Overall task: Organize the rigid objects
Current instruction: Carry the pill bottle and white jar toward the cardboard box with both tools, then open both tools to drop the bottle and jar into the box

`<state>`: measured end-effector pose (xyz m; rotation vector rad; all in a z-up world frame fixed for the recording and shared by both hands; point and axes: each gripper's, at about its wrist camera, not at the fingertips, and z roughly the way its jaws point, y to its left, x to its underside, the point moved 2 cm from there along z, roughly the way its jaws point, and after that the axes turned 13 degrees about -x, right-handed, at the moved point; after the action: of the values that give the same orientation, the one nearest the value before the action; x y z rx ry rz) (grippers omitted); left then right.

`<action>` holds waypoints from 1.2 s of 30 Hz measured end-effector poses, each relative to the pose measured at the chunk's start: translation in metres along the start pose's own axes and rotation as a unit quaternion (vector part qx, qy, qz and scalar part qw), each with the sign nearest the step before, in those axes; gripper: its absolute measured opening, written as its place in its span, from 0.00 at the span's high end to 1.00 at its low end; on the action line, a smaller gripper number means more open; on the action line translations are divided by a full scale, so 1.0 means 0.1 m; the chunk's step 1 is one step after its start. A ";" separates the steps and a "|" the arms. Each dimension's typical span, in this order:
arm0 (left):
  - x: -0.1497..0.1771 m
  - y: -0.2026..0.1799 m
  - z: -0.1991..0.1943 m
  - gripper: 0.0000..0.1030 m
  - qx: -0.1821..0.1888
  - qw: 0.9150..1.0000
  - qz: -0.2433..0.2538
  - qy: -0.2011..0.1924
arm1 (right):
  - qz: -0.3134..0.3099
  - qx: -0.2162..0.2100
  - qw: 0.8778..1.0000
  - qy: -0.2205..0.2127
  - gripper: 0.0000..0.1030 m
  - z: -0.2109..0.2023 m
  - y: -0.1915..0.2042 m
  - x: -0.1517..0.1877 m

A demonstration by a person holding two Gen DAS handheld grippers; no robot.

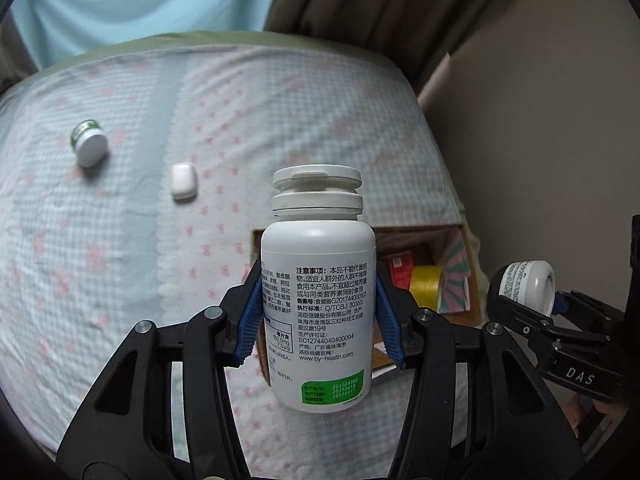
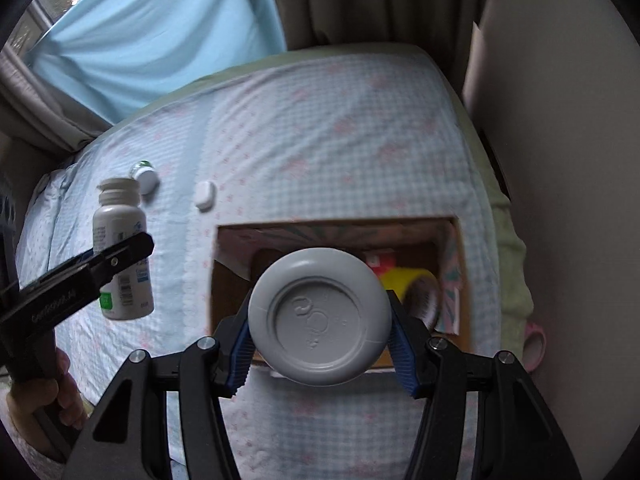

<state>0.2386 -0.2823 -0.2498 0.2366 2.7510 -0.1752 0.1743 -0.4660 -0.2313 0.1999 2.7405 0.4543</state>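
My left gripper clamps upright white supplement bottle. Small jar, white case far left on bedspread; cardboard box right.

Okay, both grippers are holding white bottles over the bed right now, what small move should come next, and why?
Probably lower the right gripper a little toward the open cardboard box. Its white plastic bottle, bottom toward the camera, already hangs over the opening, above the yellow tape roll. The left gripper holds its upright white pill bottle over the checked bedsheet beside the box, so it can go second.
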 end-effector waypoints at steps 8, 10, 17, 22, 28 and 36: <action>0.11 -0.54 0.65 0.55 -0.022 0.989 0.144 0.035 | -0.023 -0.007 1.000 0.009 0.48 0.33 -0.25 0.27; 0.16 -0.61 0.83 0.55 -0.022 0.982 0.183 0.042 | -0.039 -0.018 0.999 0.002 0.48 0.46 -0.28 0.32; 0.27 -0.81 1.39 0.55 -0.036 0.949 0.305 0.065 | -0.060 -0.022 0.998 0.019 0.48 1.01 -0.40 0.44; 0.24 -0.84 1.55 0.55 -0.042 0.936 0.341 0.072 | -0.066 -0.020 0.997 0.035 0.48 1.19 -0.44 0.47; 0.17 -0.85 1.55 0.01 -0.048 0.938 0.333 0.078 | -0.054 -0.029 0.998 0.019 0.08 1.17 -0.45 0.47; 0.05 -0.62 1.26 0.00 -0.054 0.954 0.289 0.054 | -0.067 -0.019 0.997 -0.021 0.00 0.92 -0.38 0.54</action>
<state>0.2671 -0.3611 -0.3622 1.0225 2.6502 0.1498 0.1547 -0.4652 -0.3433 0.0157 2.6806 0.4583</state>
